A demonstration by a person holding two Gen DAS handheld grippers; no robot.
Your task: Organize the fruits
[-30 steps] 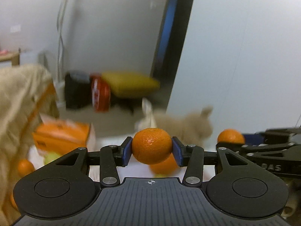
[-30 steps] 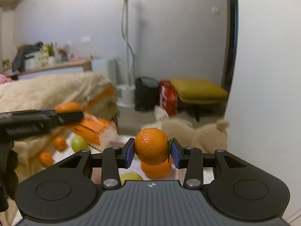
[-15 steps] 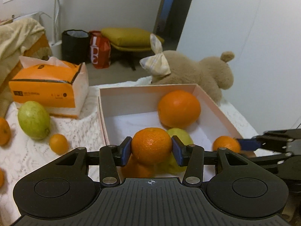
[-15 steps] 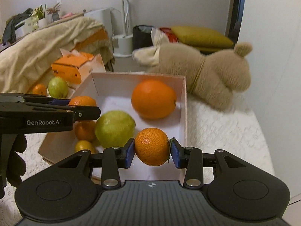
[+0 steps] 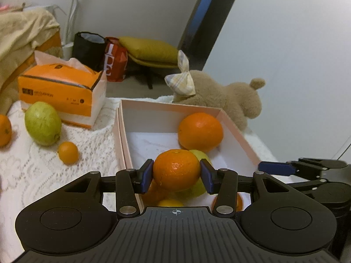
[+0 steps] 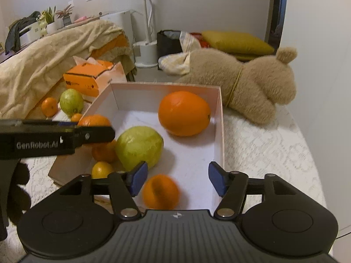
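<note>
Left wrist view. Left gripper (image 5: 176,176) clamped on a mandarin (image 5: 176,170), blue pads pressing both its sides, held over the near end of the box (image 5: 238,134). Box is pale pink, open-topped, on a white lace cloth (image 5: 39,175). Inside: a big orange (image 5: 200,131) against the far right wall, a green fruit (image 5: 200,188) mostly hidden behind the held mandarin, more orange and yellow fruit under the jaws, too covered to count. Left of the box, on the cloth: guava (image 5: 42,123), a small orange (image 5: 68,152) near it, another at the frame edge. Tissue box (image 5: 59,93) behind the guava. Plush toy (image 5: 221,102) lies just beyond the box's far wall. Right gripper's blue pad pokes in from the right, over the box's right rim.

Right wrist view. Right gripper (image 6: 176,180) has just been opening; jaws stand well apart, pads touching nothing. A blurred mandarin (image 6: 160,191) sits between and below them, free, over the box floor (image 6: 188,160) near the front right corner; whether it rests or is falling I cannot tell. Green fruit (image 6: 139,148) just left of it; big orange (image 6: 184,113) farther back. Left gripper's arm (image 6: 54,139) crosses from the left, blocking the box's left side and part of the small fruit there. Beyond: guava (image 6: 71,100), tissue box (image 6: 87,80), plush toy (image 6: 245,87), blanket (image 6: 43,65).
</note>
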